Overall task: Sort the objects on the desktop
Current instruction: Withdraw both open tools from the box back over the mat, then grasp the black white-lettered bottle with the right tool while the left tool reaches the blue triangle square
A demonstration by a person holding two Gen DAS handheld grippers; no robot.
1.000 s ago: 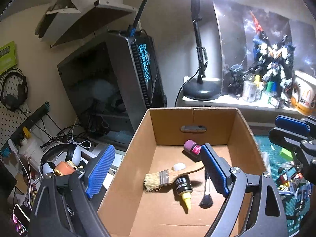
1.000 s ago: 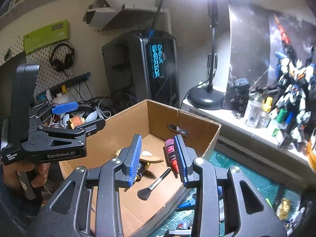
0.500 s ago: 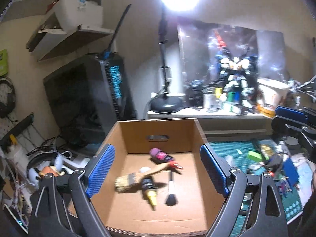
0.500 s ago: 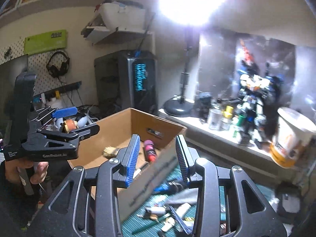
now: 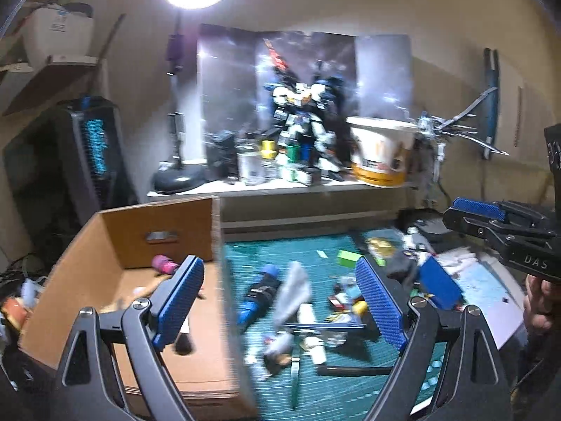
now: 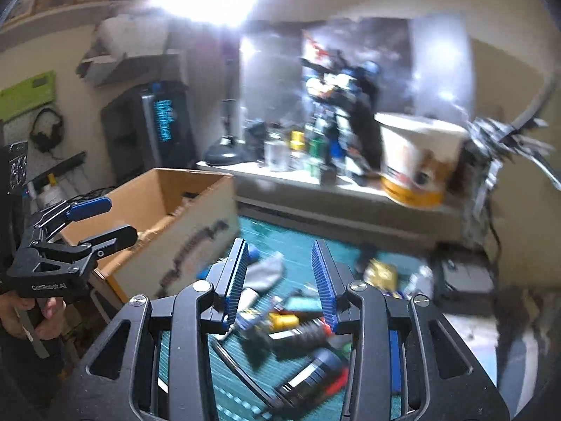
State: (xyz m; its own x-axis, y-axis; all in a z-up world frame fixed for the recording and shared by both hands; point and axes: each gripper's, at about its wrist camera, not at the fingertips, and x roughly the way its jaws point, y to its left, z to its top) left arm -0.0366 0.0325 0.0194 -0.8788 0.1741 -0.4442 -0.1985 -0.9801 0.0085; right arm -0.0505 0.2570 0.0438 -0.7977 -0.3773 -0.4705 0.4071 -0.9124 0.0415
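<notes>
My left gripper (image 5: pixel 280 298) is open and holds nothing. It hovers over the right wall of the cardboard box (image 5: pixel 217 280) and the green cutting mat (image 5: pixel 315 242). A pink-capped bottle (image 5: pixel 163 265) lies inside the box. Loose items lie on the mat: a blue-and-black bottle (image 5: pixel 261 293), a grey cloth (image 5: pixel 294 291), a green block (image 5: pixel 347 258) and a blue box (image 5: pixel 438 282). My right gripper (image 6: pixel 280 273) is open and empty above the clutter, over the grey cloth (image 6: pixel 266 270) and a black bottle (image 6: pixel 308 375). Both views are blurred.
A raised shelf (image 5: pixel 280 186) at the back carries a lamp base (image 5: pixel 178 179), small jars, a robot model (image 5: pixel 301 122) and a white-and-yellow tub (image 5: pixel 382 154). A dark computer tower (image 5: pixel 87 154) stands behind the box. A hand (image 6: pixel 31 315) holds the left gripper (image 6: pixel 119 219).
Both grippers have swung right, away from the box interior and over the cluttered mat. Both have stayed open and empty.
</notes>
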